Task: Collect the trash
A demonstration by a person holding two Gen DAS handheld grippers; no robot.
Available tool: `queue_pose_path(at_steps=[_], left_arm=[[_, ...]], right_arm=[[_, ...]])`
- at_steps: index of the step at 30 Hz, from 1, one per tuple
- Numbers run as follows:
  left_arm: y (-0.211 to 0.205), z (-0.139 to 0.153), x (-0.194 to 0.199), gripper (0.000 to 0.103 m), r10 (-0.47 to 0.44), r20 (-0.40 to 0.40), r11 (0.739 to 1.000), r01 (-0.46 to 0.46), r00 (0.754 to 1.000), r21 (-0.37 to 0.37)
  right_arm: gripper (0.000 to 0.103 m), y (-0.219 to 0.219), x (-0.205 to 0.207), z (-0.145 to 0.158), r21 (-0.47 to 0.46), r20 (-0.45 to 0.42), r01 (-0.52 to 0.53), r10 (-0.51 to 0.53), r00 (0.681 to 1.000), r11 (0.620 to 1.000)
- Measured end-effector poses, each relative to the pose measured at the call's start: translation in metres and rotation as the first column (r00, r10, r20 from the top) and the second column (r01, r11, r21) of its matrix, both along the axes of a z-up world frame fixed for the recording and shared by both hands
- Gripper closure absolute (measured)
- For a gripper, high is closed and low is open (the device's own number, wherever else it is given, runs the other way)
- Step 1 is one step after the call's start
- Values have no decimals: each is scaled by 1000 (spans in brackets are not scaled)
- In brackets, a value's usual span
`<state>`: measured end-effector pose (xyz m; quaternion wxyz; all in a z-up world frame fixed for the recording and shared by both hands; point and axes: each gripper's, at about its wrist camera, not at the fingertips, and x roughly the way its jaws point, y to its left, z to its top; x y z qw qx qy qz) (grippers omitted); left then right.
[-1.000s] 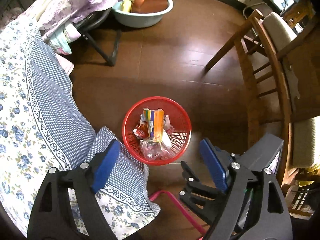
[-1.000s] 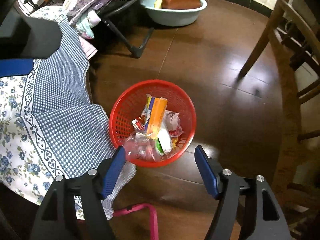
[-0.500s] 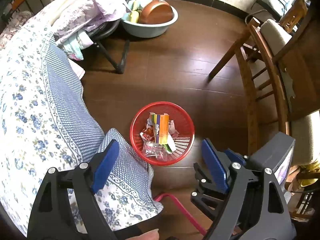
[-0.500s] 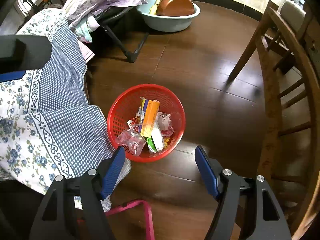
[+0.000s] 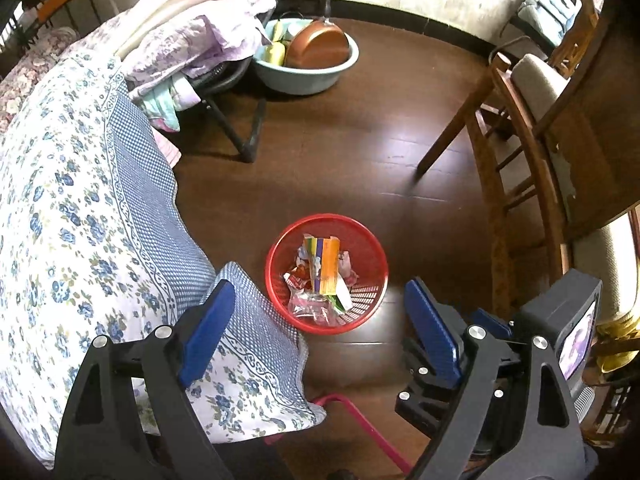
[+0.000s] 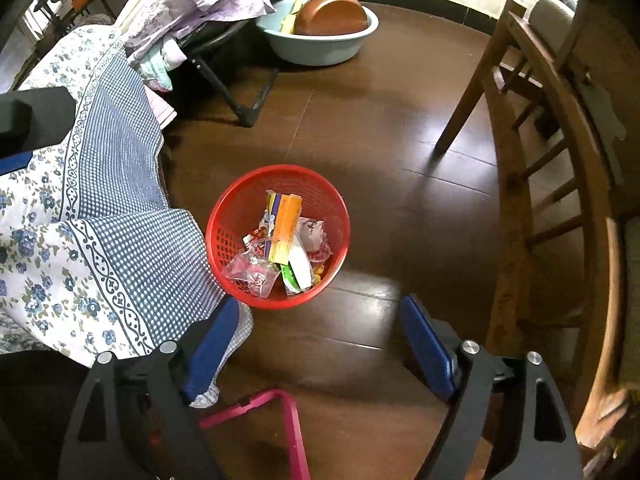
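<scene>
A red mesh basket (image 5: 362, 236) stands on the dark wooden floor beside the bed; it also shows in the right wrist view (image 6: 236, 216). Inside lie an orange carton (image 5: 329, 266), clear plastic wrappers (image 5: 310, 308) and other packets. In the right wrist view the carton (image 6: 285, 228) leans across the pile. My left gripper (image 5: 320, 326) is open and empty, high above the basket. My right gripper (image 6: 320, 338) is open and empty, also high above it. The right gripper's body (image 5: 500, 352) shows at the lower right of the left wrist view.
A bed with a blue floral cover (image 5: 72, 216) fills the left. A folding rack with clothes (image 5: 200, 52) and a teal basin holding a brown pan (image 5: 312, 60) stand at the back. A wooden chair (image 5: 520, 128) stands right. A pink frame (image 6: 280, 412) lies below.
Both grippers have risen and drawn back from the basket, which now looks smaller and farther. Both stay open and empty. The trash in the basket has not moved.
</scene>
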<state>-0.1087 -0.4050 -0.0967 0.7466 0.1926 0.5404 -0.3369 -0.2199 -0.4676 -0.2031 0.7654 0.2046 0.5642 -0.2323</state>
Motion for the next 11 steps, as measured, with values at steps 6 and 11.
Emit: queue_pose_path(at_steps=[6,11], left_arm=[[4,-1,2,19,14,5,1000,-15,1000,17],[6,-2,3,19,15,8,1000,-15,1000,24]], right_arm=[[16,2,-1,9,-24,0,6,-6,1000,1000],[14,1,-5,13,-30,-6,19,-19,1000,999]])
